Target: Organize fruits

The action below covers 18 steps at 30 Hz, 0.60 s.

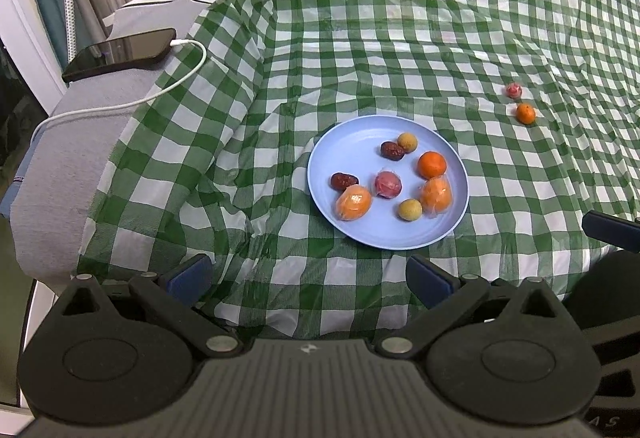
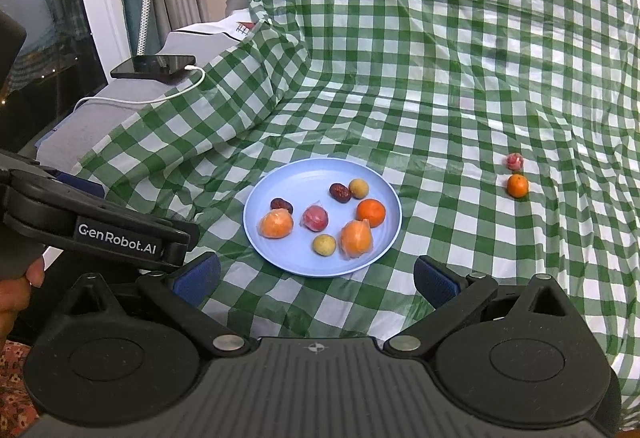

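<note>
My left gripper (image 1: 310, 278) hangs low over the green checked cloth (image 1: 400, 17), fingers (image 1: 192, 272) spread wide with nothing between them. My right gripper (image 2: 316, 278) is just as empty, its fingers (image 2: 434, 280) parted too. Both point at the blue plate (image 1: 348, 129), which sits on the cloth just beyond the fingertips.

On the plate lie two wrapped oranges (image 1: 353, 201), a bare mandarin (image 1: 432, 164), a pink wrapped fruit (image 1: 387, 184) near the middle, two dark red dates (image 1: 392, 151) and two small yellowish fruits (image 1: 409, 209).

Right of the plate and well apart from it, a loose mandarin (image 1: 525, 113) rests on the cloth with a small pink wrapped fruit (image 1: 513, 90) just behind it (nearly touching, though I cannot tell for sure).

Left of the plate, past the cloth's edge, a dark phone (image 1: 120, 53) lies on a grey cushion (image 1: 80, 125), a white cable (image 1: 176, 85) plugged in.
</note>
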Each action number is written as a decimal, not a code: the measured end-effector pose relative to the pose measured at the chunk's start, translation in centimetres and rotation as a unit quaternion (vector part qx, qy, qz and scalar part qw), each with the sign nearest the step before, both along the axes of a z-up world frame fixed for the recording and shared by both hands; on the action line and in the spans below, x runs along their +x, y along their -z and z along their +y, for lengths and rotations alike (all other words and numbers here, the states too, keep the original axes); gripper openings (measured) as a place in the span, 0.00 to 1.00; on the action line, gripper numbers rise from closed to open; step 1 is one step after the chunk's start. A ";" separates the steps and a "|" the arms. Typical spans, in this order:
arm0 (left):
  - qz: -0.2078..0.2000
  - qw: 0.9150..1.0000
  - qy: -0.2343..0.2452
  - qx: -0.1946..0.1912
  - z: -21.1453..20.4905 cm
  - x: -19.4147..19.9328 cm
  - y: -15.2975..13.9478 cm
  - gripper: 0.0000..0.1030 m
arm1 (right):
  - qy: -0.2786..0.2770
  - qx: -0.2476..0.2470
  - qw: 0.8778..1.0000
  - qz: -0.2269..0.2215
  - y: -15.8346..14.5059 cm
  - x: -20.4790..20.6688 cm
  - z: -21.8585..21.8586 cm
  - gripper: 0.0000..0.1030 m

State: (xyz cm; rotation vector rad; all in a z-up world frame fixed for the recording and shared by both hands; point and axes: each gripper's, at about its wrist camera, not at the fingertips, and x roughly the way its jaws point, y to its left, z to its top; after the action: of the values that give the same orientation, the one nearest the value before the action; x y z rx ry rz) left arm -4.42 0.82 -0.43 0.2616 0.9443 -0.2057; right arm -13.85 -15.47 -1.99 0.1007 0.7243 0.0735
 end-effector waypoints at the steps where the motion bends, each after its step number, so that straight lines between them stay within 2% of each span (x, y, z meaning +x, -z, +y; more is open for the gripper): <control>1: 0.002 1.000 0.000 0.001 -0.1 0.1 0.1 1.00 | 0.000 0.001 1.000 0.001 0.1 0.1 -0.1 0.99; 12: 0.022 1.000 0.005 0.018 -1.4 1.8 1.3 1.00 | 0.010 0.020 1.000 0.020 1.5 1.4 -1.5 0.99; 18: 0.038 0.999 0.010 0.028 -2.9 3.4 2.1 1.00 | 0.032 0.034 0.998 0.031 2.9 2.5 -3.2 0.99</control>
State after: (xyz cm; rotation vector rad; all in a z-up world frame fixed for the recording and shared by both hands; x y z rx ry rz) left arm -1.04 -2.07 -2.55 0.3163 1.0249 -0.2088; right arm -11.30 -18.67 -4.94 0.1915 0.7798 0.0333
